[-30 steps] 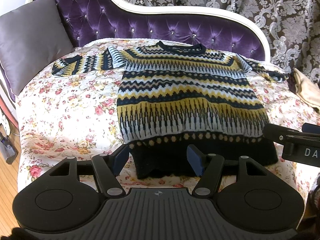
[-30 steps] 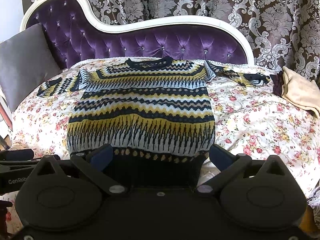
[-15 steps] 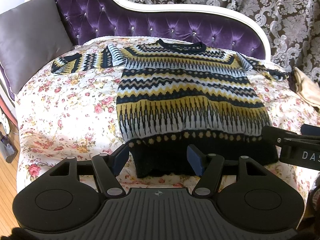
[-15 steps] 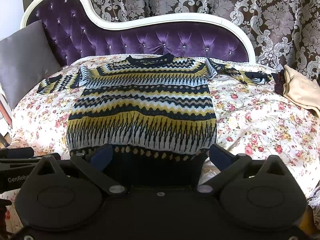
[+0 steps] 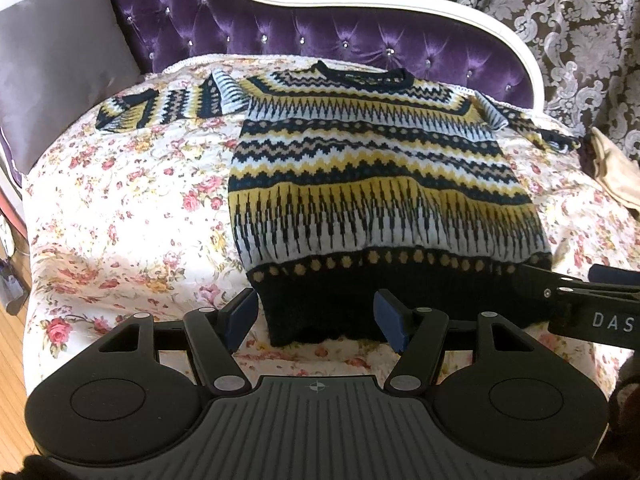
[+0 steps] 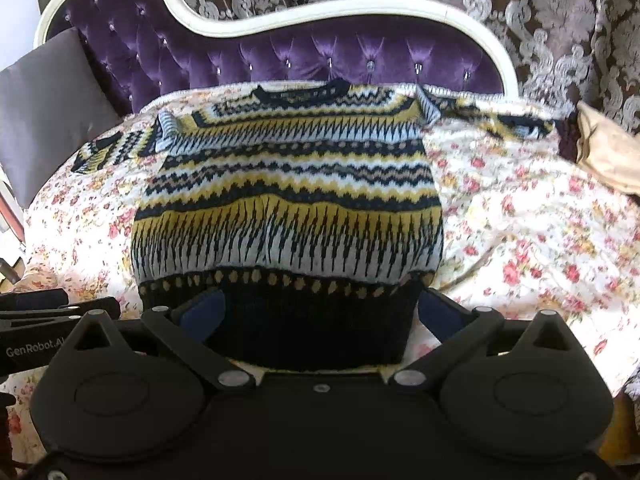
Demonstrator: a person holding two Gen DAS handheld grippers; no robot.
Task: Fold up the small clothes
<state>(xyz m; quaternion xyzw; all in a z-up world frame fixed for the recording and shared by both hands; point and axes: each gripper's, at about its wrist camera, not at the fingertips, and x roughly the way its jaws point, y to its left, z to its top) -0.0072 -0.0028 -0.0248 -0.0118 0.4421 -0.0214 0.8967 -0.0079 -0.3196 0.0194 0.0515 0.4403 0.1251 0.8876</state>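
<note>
A knitted sweater (image 5: pixel 372 184) in navy, yellow and white zigzag bands lies flat and face up on a floral bedspread (image 5: pixel 120 208), both sleeves spread sideways, its dark hem nearest me. My left gripper (image 5: pixel 316 320) hovers open over the hem's left corner, its blue pads (image 5: pixel 240 316) apart and gripping nothing. In the right wrist view the same sweater (image 6: pixel 288 200) fills the middle. My right gripper (image 6: pixel 320 312) stands wide open around the hem's right part, holding nothing. The right gripper's black arm (image 5: pixel 580 300) shows at the left wrist view's right edge.
A purple tufted headboard (image 5: pixel 320 32) with a white frame rises behind the bed. A grey pillow (image 5: pixel 56 64) leans at the left. A beige cloth (image 6: pixel 604 152) lies at the bed's right edge. Patterned curtains (image 6: pixel 520 4) hang behind. Wooden floor (image 5: pixel 8 360) shows lower left.
Both wrist views have tipped slightly downward and closer to the hem. The sweater has not moved and both grippers stay open.
</note>
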